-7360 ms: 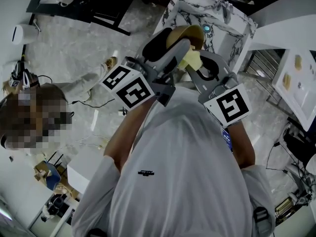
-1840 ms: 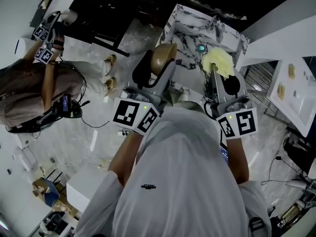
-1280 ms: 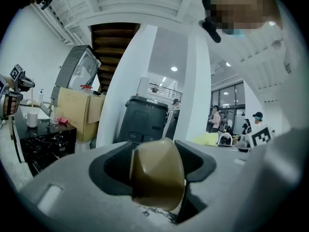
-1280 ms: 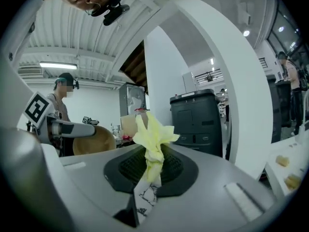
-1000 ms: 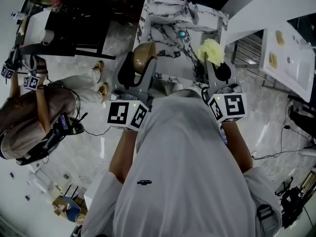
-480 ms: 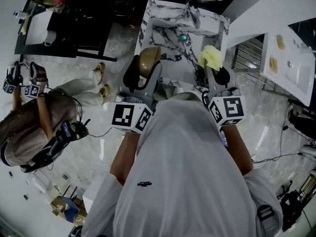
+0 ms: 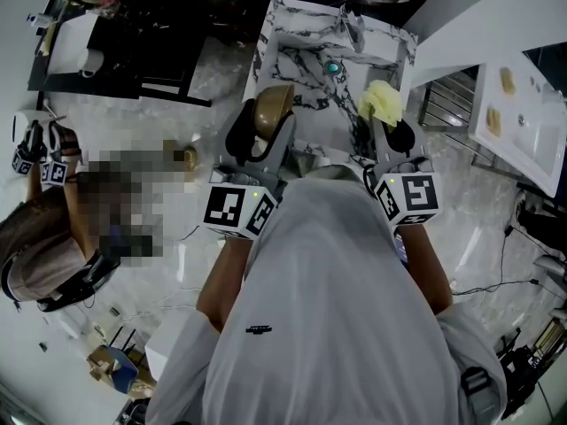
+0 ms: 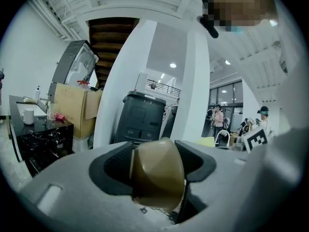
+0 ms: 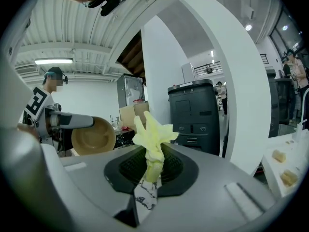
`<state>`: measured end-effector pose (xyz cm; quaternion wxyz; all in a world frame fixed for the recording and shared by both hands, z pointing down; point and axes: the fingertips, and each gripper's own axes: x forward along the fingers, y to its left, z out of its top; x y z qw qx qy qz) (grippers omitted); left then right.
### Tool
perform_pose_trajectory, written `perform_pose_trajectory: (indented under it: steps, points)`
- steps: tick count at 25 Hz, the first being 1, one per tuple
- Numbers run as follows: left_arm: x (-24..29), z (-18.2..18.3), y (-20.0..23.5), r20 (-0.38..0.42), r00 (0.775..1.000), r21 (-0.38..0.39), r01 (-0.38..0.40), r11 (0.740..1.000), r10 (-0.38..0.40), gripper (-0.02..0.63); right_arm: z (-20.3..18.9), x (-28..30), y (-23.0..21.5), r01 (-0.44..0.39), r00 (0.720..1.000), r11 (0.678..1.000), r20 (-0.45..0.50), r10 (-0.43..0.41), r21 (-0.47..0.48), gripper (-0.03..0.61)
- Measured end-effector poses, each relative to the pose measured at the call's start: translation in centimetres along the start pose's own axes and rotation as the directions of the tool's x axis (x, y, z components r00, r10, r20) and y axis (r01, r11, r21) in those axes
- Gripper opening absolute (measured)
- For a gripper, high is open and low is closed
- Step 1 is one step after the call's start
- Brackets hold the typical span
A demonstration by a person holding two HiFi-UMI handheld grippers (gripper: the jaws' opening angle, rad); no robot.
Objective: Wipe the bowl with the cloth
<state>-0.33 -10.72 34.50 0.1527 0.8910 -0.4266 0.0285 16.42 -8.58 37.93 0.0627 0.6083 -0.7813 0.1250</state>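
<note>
A tan bowl (image 7: 270, 108) is clamped on its rim in my left gripper (image 7: 264, 124), held up on edge over the marble sink's near left side. The left gripper view has the bowl (image 8: 157, 178) filling the gap between the jaws of the left gripper (image 8: 155, 180). My right gripper (image 7: 383, 124) is shut on a bunched yellow cloth (image 7: 381, 103), which sticks up past the jaws. From the right gripper view, the cloth (image 9: 151, 144) stands in the right gripper (image 9: 150, 167), with the bowl (image 9: 93, 136) off to its left, hollow side facing it. Bowl and cloth are apart.
A marble-patterned sink (image 7: 306, 56) with a faucet (image 7: 353, 32) lies ahead below the grippers. A white counter (image 7: 518, 113) runs along the right, a dark table (image 7: 115, 51) at the upper left. A person (image 7: 53, 228) stands on the floor to the left.
The bowl and the cloth, pressed together 7.4 s ago, have been drawn apart. Over the last second both grippers stay almost still; the person at the left has shifted.
</note>
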Motion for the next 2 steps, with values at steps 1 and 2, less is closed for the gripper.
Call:
perform_pose_trajectory:
  steps: [1, 2]
  points:
    - [0.03, 0.05, 0.09, 0.000, 1.000, -0.001, -0.001, 1.000, 0.001, 0.281, 0.07, 0.10, 0.01, 0.001, 1.000, 1.000, 0.001, -0.001, -0.002, 0.043]
    - [0.06, 0.10, 0.17, 0.001, 1.000, -0.001, -0.002, 1.000, 0.002, 0.281, 0.14, 0.20, 0.02, 0.001, 1.000, 1.000, 0.001, -0.001, -0.003, 0.043]
